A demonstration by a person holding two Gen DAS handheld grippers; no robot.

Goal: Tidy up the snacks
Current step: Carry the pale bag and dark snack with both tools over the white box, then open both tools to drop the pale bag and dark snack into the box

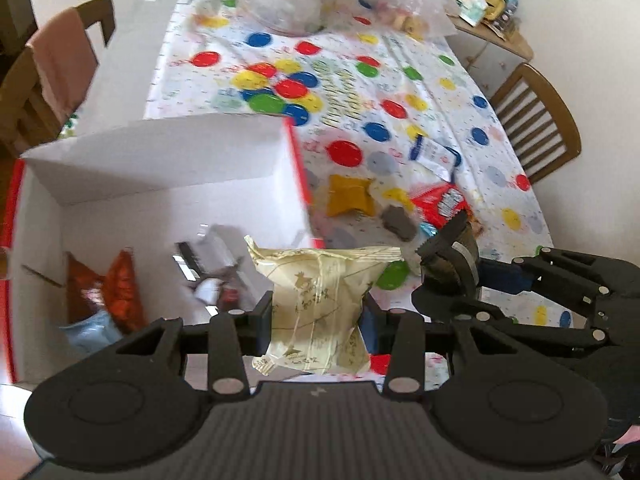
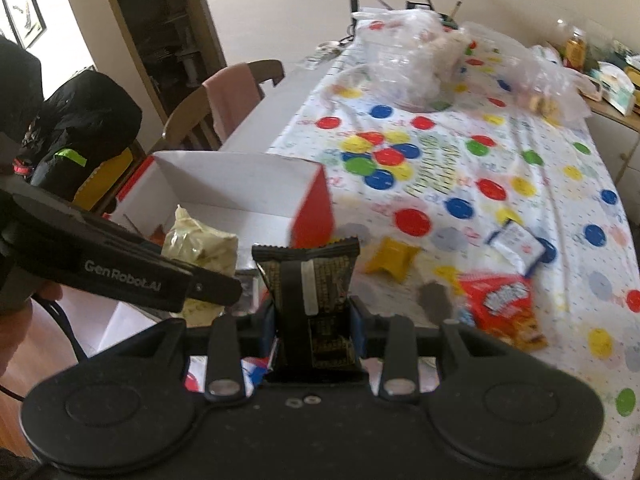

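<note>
My left gripper (image 1: 318, 320) is shut on a cream snack packet (image 1: 320, 300), held over the near right corner of a white box with red sides (image 1: 160, 160). That packet (image 2: 200, 252) and the left gripper's arm also show at the left of the right wrist view. My right gripper (image 2: 312, 320) is shut on a dark brown snack packet (image 2: 308, 276), just right of the box (image 2: 236, 184); the same packet (image 1: 448, 256) appears at the right of the left wrist view. Inside the box lie orange-red packets (image 1: 120, 292) and other wrappers.
On the balloon-print tablecloth (image 2: 500, 152) lie a yellow packet (image 2: 392, 258), a red snack bag (image 2: 500, 304), a blue-and-white packet (image 2: 520, 240) and a grey packet (image 1: 398, 222). Clear plastic bags (image 2: 408, 64) sit at the far end. Wooden chairs (image 1: 536, 120) flank the table.
</note>
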